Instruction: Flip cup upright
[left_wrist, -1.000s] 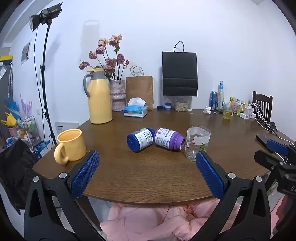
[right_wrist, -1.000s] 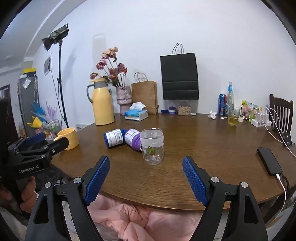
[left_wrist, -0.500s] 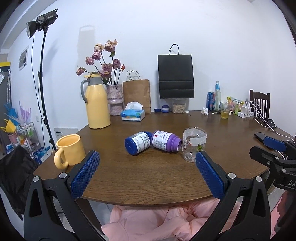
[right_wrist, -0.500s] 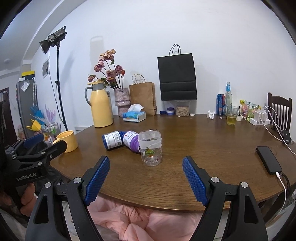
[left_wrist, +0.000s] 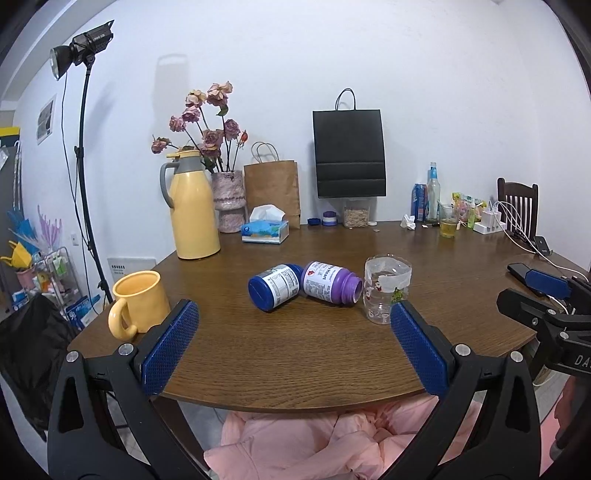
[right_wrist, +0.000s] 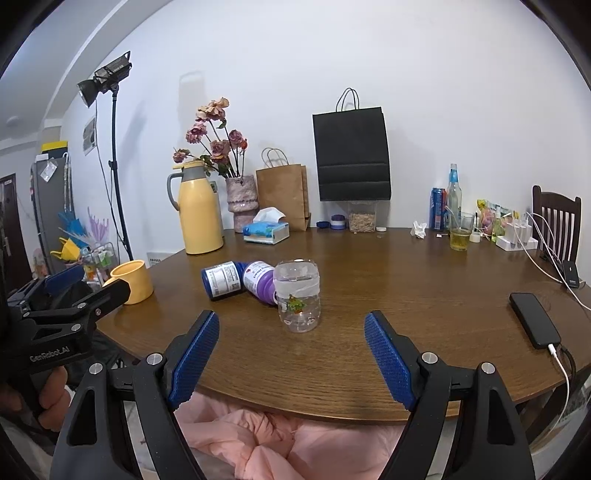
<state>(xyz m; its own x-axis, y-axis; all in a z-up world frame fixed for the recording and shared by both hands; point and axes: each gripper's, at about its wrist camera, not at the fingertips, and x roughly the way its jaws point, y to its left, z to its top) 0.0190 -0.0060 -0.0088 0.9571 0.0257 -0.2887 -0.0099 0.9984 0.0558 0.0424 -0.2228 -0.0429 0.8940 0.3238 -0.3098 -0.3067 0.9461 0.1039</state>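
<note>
The clear plastic cup (right_wrist: 297, 298) stood on the round wooden bench (right_wrist: 406, 295), near its front edge, with its closed end on top and its printed figures showing through the wall. Just to its left lay a purple bottle (left_wrist: 330, 282) on its side, open neck turned toward the cup; whether the two touched could not be told. A blue bottle (left_wrist: 274, 286) lay on its side against the purple one. The right gripper (right_wrist: 291, 358) hung at the bench's near edge, its blue-padded fingers (right_wrist: 386, 360) released and spread wide, the cup framed between them but well ahead of the tips. The left gripper (left_wrist: 293, 347) hung likewise at the near edge, fingers (left_wrist: 170, 345) released and grasping nothing, the two bottles ahead between them and the cup just beyond the right finger's tip. A yellow mug (left_wrist: 137, 304) stood upright at the bench's left edge, and a yellow thermos (left_wrist: 192, 208) stood farther back. A black phone (right_wrist: 533, 319) lay near the right edge with a white cable plugged in.
</note>
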